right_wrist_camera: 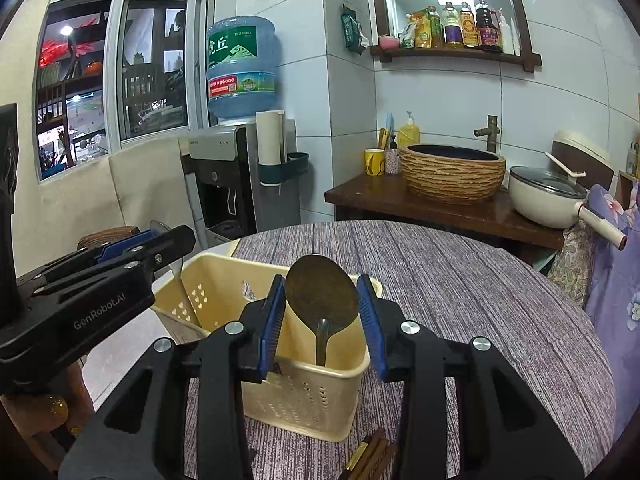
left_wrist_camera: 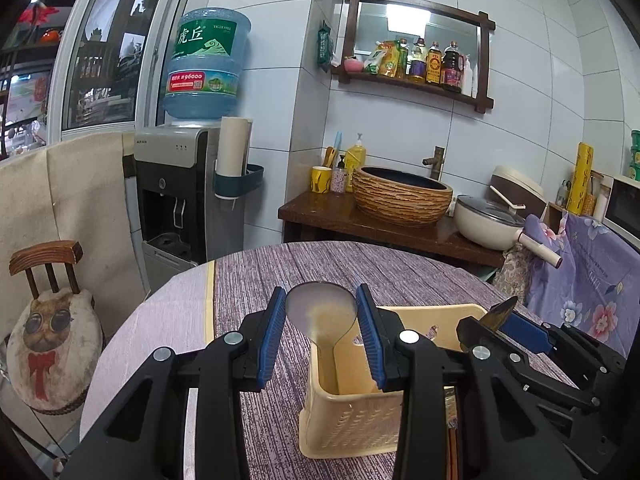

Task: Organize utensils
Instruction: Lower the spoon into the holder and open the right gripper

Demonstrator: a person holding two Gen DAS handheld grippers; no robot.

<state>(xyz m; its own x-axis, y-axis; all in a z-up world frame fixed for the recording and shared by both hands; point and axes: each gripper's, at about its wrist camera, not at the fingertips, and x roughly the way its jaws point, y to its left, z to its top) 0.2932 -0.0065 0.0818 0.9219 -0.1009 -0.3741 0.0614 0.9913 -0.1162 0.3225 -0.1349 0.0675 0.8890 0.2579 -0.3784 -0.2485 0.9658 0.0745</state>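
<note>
Spoons are being lowered, handles down, into the basket (right_wrist_camera: 312,396) on the table (right_wrist_camera: 460,280), so they will stand upright inside. Nearest, chopsticks (right_wrist_camera: 372,454) lie on the cloth just before the basket. The right claw (right_wrist_camera: 321,312) is part closed, pinching the dark spoon (right_wrist_camera: 320,294) by its bowl edges. The left claw (left_wrist_camera: 321,322) likewise pinches the pale spoon (left_wrist_camera: 320,312) over the basket's other end.
</note>
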